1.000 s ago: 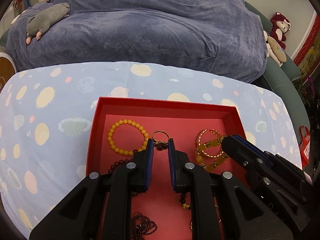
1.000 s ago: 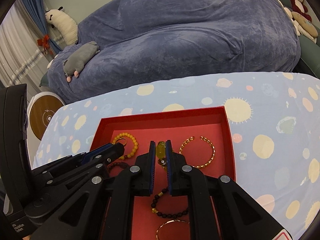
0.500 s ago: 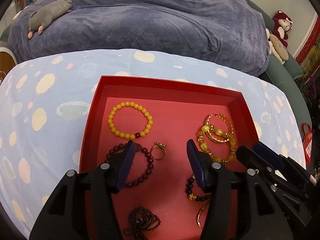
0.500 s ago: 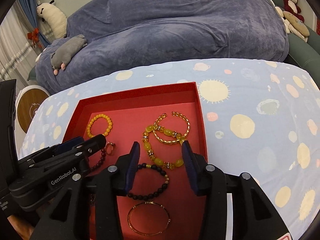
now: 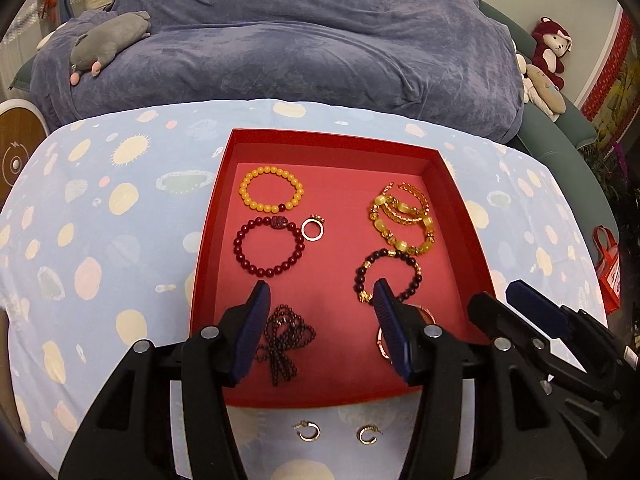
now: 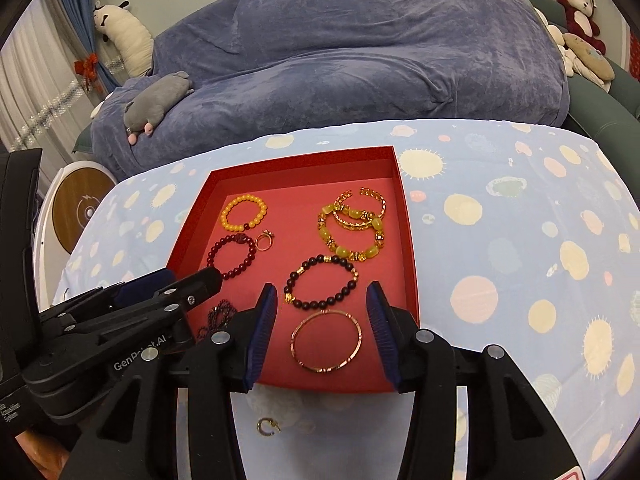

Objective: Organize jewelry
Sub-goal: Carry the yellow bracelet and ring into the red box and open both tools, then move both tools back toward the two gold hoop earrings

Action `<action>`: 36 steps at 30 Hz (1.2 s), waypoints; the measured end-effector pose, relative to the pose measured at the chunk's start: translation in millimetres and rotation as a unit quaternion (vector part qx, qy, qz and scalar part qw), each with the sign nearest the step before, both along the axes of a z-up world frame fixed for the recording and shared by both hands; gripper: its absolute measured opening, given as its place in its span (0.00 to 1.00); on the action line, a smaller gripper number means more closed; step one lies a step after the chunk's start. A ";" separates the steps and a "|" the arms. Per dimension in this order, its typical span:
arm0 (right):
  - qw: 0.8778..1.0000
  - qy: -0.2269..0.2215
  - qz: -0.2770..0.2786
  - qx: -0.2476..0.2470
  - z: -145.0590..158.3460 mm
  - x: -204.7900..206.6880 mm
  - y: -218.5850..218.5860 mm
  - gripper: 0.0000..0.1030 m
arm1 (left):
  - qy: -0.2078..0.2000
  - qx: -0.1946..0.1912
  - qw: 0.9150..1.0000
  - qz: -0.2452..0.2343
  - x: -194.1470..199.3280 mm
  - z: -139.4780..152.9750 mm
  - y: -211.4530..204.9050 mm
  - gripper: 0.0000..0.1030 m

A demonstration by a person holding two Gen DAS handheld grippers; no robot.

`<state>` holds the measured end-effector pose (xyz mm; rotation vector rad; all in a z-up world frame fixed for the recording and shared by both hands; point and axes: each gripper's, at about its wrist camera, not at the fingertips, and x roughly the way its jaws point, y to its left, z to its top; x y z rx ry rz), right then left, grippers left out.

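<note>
A red tray (image 5: 332, 138) (image 6: 408, 240) holds a yellow bead bracelet (image 5: 271, 193) (image 6: 243, 213), a dark red bead bracelet (image 5: 268, 247) (image 6: 234, 254), a gold ring (image 5: 312, 228) (image 6: 265, 240), gold and jade bracelets (image 5: 402, 219) (image 6: 352, 224), a dark bead bracelet (image 5: 388, 274) (image 6: 320, 282), a rose-gold bangle (image 6: 326, 340) and a dark bead necklace (image 5: 284, 340). Two small gold hoop earrings (image 5: 307, 431) (image 5: 369, 435) lie on the cloth before the tray. My left gripper (image 5: 320, 320) and right gripper (image 6: 322, 322) are both open and empty above the tray's near end.
The table wears a pale blue cloth with planet prints (image 5: 100, 220) (image 6: 520, 240). Behind it is a sofa under a blue-grey cover (image 5: 300, 40), with a grey plush toy (image 5: 108, 40) and other plush toys (image 5: 548, 48) at the right.
Both grippers were shut a second ago, the left one around the ring. Both have opened and pulled back toward me. The ring now lies in the tray beside the dark red bracelet.
</note>
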<state>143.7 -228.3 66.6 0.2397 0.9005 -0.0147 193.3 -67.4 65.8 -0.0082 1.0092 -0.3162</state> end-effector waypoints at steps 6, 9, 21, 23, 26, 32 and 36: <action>1.000 0.000 0.001 0.000 4.5 -28.1 5.9 0.44 | 0.003 -0.001 1.000 0.011 -26.7 3.8 12.4 0.49; 1.000 0.000 0.002 -0.002 5.4 -40.9 9.3 0.44 | 0.004 0.002 1.000 0.019 -40.3 3.3 20.2 0.49; 0.999 0.040 0.009 -0.011 -28.8 -96.3 25.9 0.44 | 0.019 0.027 0.998 0.052 -91.1 -23.5 57.6 0.49; 0.999 0.046 0.012 -0.011 -33.8 -103.3 28.9 0.44 | 0.020 0.035 0.998 0.053 -98.7 -28.4 59.3 0.50; 0.998 0.052 0.017 -0.012 -40.5 -110.9 33.2 0.44 | 0.021 0.039 0.998 0.055 -108.4 -34.6 61.4 0.50; 0.998 0.058 0.031 -0.018 -49.1 -112.6 43.4 0.44 | 0.025 0.047 0.997 0.061 -117.4 -43.2 64.3 0.50; 0.997 0.060 0.043 -0.023 -55.0 -104.6 51.6 0.44 | 0.026 0.057 0.996 0.065 -117.0 -47.2 66.8 0.50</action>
